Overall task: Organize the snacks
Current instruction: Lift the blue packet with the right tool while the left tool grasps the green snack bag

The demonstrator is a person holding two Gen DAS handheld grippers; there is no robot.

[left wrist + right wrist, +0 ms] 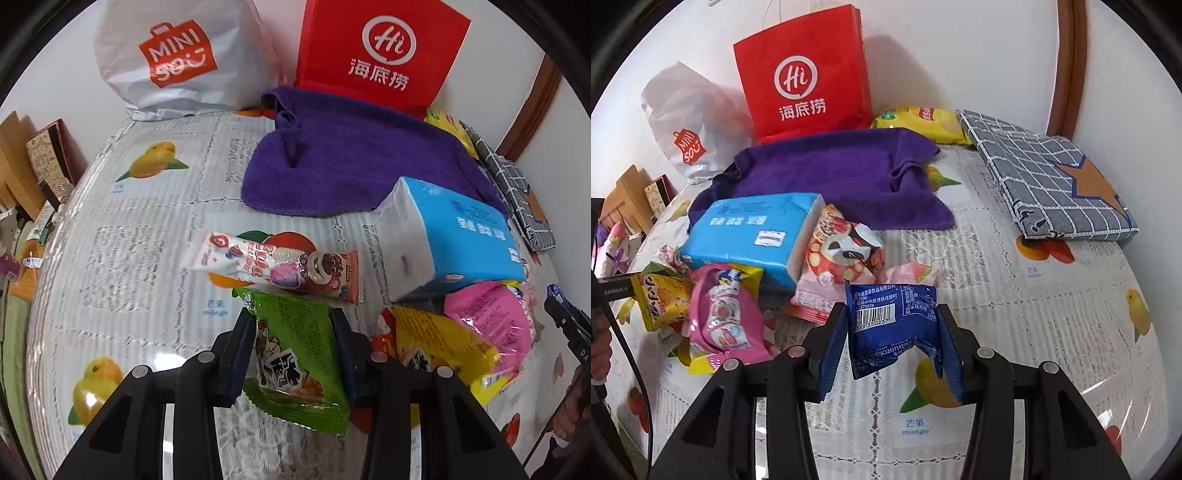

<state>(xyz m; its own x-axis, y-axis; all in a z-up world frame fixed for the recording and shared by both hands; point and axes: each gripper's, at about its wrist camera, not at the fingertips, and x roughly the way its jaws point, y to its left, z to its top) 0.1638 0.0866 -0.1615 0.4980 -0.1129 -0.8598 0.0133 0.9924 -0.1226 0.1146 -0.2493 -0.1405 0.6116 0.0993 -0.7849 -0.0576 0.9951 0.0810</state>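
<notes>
Green snack pkt (pixel 295 354) pinched btwn left fingers (pixel 246 347); blue pkt (pixel 892 325) btwn right fingers (pixel 834 343).

A green snack packet (pixel 295 354), a blue snack packet (pixel 892 325), a purple towel (pixel 351 155), a red paper bag (pixel 380 51), and a grey checked cloth (pixel 1045 177) on the fruit-printed worktop (pixel 1034 332).

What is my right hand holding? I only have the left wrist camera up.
Observer: The right gripper has its fingers shut on a blue packet, barcode side facing the camera.
Operator: Is anything hidden behind the tissue pack?
Observer: Yes, a red and white spotted packet sits right beside the tissue pack, at its white end.
Operator: And the checked cloth?
Observer: The checked cloth lies folded, showing an orange star, apart from the purple towel.
</notes>
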